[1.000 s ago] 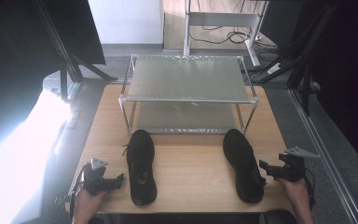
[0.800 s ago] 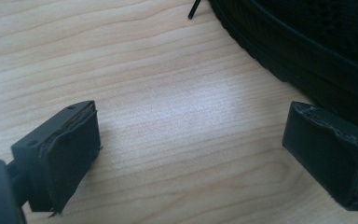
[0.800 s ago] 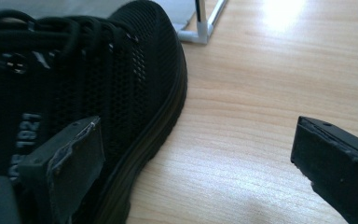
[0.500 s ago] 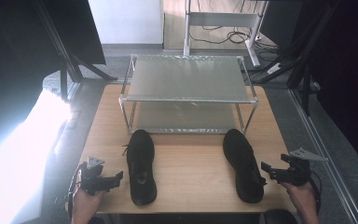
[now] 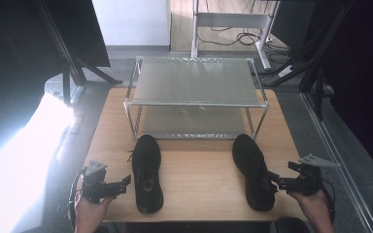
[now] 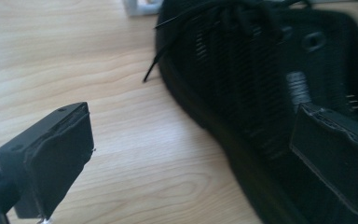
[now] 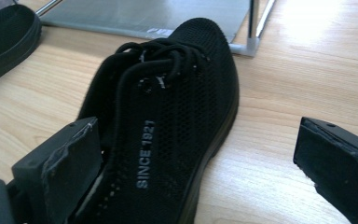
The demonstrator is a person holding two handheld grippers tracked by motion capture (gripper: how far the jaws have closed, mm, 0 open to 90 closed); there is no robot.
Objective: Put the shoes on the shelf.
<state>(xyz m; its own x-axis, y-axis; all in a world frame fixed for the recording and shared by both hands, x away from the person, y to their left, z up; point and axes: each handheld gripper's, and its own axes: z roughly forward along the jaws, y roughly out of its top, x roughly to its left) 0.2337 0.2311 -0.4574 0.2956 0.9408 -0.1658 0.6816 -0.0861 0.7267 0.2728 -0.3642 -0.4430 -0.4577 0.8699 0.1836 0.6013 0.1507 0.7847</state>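
Flanking the two black shoes (image 5: 147, 172) (image 5: 252, 170), both grippers (image 5: 121, 183) (image 5: 273, 182) hold their jaws open.

Two black mesh shoes (image 5: 147, 172) (image 5: 252, 171) lie apart, toes toward the rack (image 5: 194, 102).

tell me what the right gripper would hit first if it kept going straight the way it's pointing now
Probably the black mesh lace-up shoe on the right: the right gripper points at its heel side, and in the right gripper view that shoe lies between the open jaws, close ahead. How much gap remains is hard to judge.
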